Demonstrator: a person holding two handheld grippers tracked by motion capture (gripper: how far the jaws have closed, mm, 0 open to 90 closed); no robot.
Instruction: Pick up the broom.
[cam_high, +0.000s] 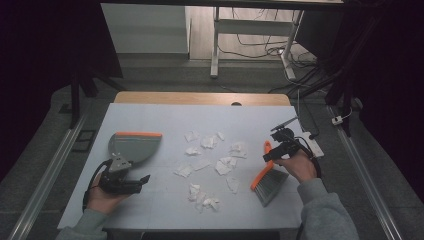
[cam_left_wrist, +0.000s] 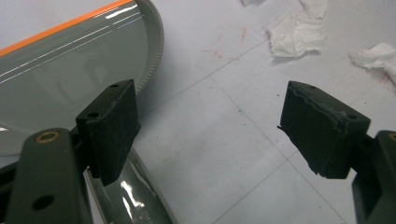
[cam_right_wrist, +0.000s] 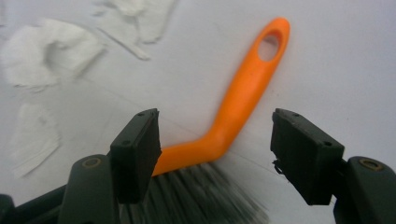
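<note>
A hand brush lies on the white table at the right, with an orange handle (cam_high: 267, 148) (cam_right_wrist: 243, 95) and grey bristles (cam_high: 270, 185) (cam_right_wrist: 201, 198). My right gripper (cam_high: 270, 154) (cam_right_wrist: 215, 122) hovers over the bend of the handle, open, and the handle runs up between the jaws without being pinched. A grey dustpan (cam_high: 134, 146) (cam_left_wrist: 65, 65) with an orange front lip lies at the left. My left gripper (cam_high: 144, 179) (cam_left_wrist: 210, 109) rests near the pan's handle, open with bare table between its jaws. Torn white paper scraps (cam_high: 207, 165) (cam_left_wrist: 295, 32) (cam_right_wrist: 46, 51) are strewn between pan and brush.
The white table (cam_high: 165, 117) has a wooden strip along its far edge (cam_high: 200, 98). A white power strip (cam_high: 314, 146) and cables lie at the right edge, behind my right gripper. Bare tabletop lies in front of the dustpan and along the near edge.
</note>
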